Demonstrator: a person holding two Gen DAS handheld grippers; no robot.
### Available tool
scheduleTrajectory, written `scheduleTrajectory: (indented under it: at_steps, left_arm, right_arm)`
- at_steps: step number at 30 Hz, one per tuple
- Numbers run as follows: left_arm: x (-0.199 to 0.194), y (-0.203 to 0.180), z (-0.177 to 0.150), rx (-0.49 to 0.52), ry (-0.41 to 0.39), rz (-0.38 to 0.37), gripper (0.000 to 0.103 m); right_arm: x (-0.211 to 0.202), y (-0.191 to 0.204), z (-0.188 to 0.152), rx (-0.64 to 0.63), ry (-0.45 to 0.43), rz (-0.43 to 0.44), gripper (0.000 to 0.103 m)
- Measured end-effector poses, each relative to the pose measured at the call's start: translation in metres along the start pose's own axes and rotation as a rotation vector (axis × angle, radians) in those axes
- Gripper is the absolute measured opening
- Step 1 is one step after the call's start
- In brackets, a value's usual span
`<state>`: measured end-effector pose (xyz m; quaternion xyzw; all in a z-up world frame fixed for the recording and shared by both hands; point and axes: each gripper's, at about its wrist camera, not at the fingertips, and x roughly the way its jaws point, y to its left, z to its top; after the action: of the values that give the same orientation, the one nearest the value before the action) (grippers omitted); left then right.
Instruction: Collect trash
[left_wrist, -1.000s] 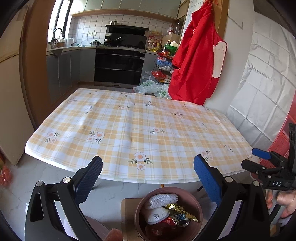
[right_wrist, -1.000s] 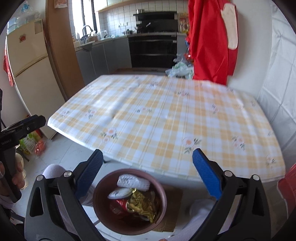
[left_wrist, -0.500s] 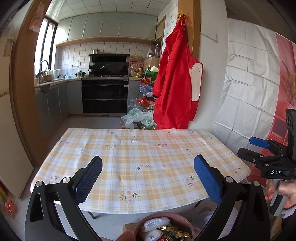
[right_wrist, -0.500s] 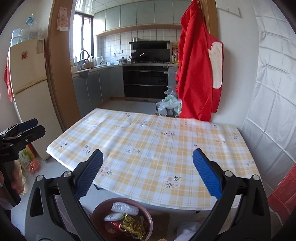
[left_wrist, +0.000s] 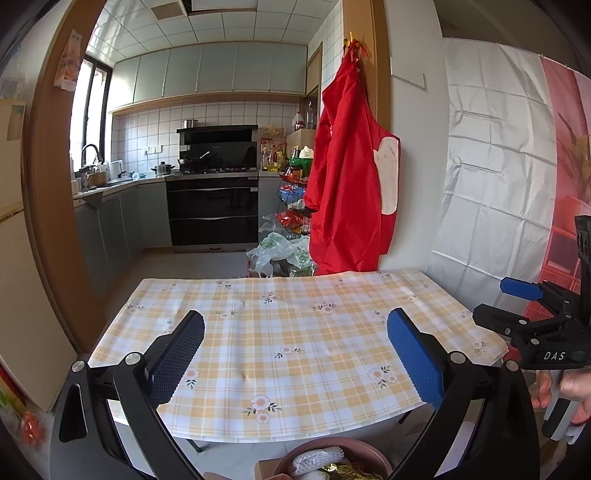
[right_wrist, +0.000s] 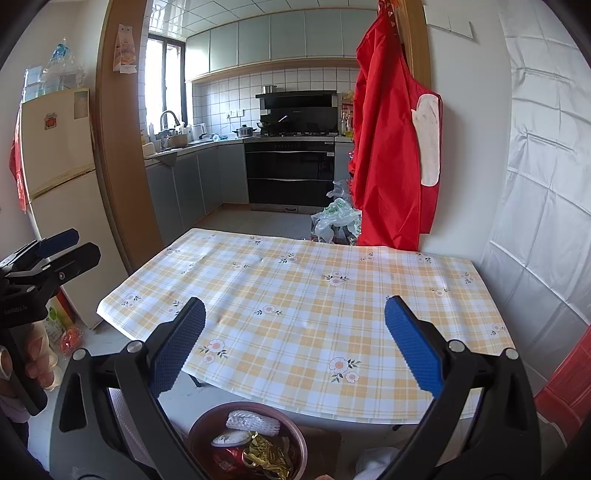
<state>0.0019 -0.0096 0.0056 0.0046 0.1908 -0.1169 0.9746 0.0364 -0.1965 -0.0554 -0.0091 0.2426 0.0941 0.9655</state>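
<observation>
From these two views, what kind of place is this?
Most likely a home dining corner opening onto a kitchen. A table with a checked flower cloth stands in front; behind it are a built-in stove and oven, a sink tap and a fridge.

Yellow-and-white plaid tablecloth with little flower prints (left_wrist: 295, 332) covers the whole table, a few small dents in it. Behind the far edge there's a long red apron with a white patch (left_wrist: 351, 192) hanging on the wood door frame, and crumpled clear plastic bags (left_wrist: 280, 254) on the floor just beside it. Kitchen past that: black built-in oven and stove (right_wrist: 291, 170), grey cabinets, a steel pot (left_wrist: 162, 170) on the counter. Cream fridge (right_wrist: 59, 199) off to the left, creased white sheet (right_wrist: 546, 166) on the right wall.
</observation>
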Motion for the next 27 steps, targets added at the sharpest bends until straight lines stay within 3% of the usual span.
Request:
scheduleTrajectory:
  at_steps: [27]
  left_arm:
    - [-0.0012, -0.0055, -0.0029, 0.050, 0.004, 0.036, 0.097]
  right_arm:
    - [-0.0046, -0.0002, -0.0020, 0.011, -0.004, -0.002, 0.096]
